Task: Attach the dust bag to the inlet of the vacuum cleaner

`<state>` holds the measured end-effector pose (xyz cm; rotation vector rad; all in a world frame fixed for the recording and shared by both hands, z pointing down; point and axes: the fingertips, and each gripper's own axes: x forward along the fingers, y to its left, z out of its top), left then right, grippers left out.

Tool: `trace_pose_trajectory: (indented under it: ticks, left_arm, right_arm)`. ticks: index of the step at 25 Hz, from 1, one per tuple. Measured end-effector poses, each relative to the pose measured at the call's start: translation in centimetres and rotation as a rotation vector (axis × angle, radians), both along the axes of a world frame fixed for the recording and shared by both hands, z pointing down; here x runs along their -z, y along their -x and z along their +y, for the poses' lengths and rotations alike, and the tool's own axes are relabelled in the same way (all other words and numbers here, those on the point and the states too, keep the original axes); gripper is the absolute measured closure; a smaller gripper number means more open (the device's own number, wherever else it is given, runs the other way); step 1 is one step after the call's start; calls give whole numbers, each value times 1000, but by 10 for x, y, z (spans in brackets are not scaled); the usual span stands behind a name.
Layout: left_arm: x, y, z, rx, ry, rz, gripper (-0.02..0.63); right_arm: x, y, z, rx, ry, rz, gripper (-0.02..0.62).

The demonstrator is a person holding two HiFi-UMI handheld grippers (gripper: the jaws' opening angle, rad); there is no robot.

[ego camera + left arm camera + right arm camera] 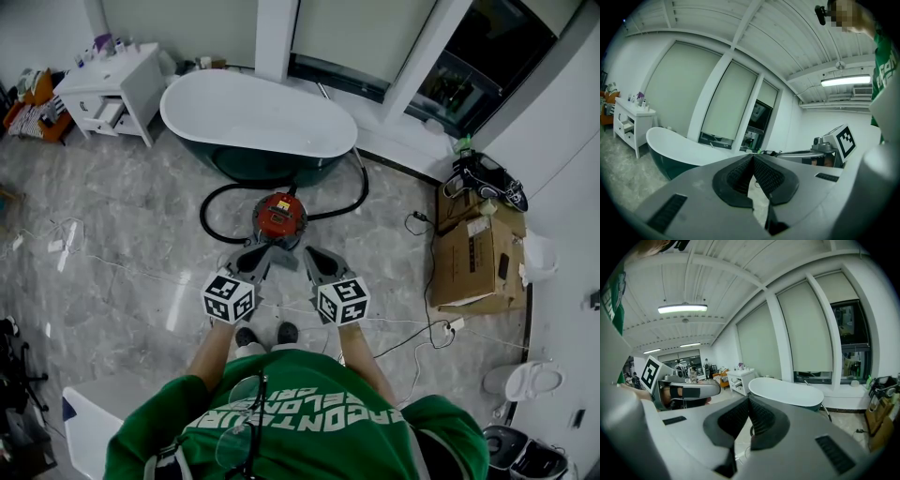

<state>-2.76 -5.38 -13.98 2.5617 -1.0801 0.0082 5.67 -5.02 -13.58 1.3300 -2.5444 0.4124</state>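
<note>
Dust bag shows in no view. My left tongs (255, 259) and right tongs (315, 257), lower centre, are both clenched on nothing. Just above them the vacuum cleaner (279, 216) stands on the floor, red top on and inlet hidden. The bag may be inside or elsewhere, so I'd check that first.

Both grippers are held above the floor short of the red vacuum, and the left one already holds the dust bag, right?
No. The left gripper holds nothing: the left gripper view shows its fingers shut together with nothing between them. The rest is right.
</note>
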Motion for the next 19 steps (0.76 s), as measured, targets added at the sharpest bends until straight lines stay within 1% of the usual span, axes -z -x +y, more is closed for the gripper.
trace_pose_trajectory:
  ticks: [12,19]
  left_arm:
    - [3,-7,-6,-26,-4,10,603]
    - [-3,0,-6,-11,15,22,603]
  right_arm:
    - [7,3,-11,-9,-15,-2,588]
    - [7,12,-12,-6,-10,-5,588]
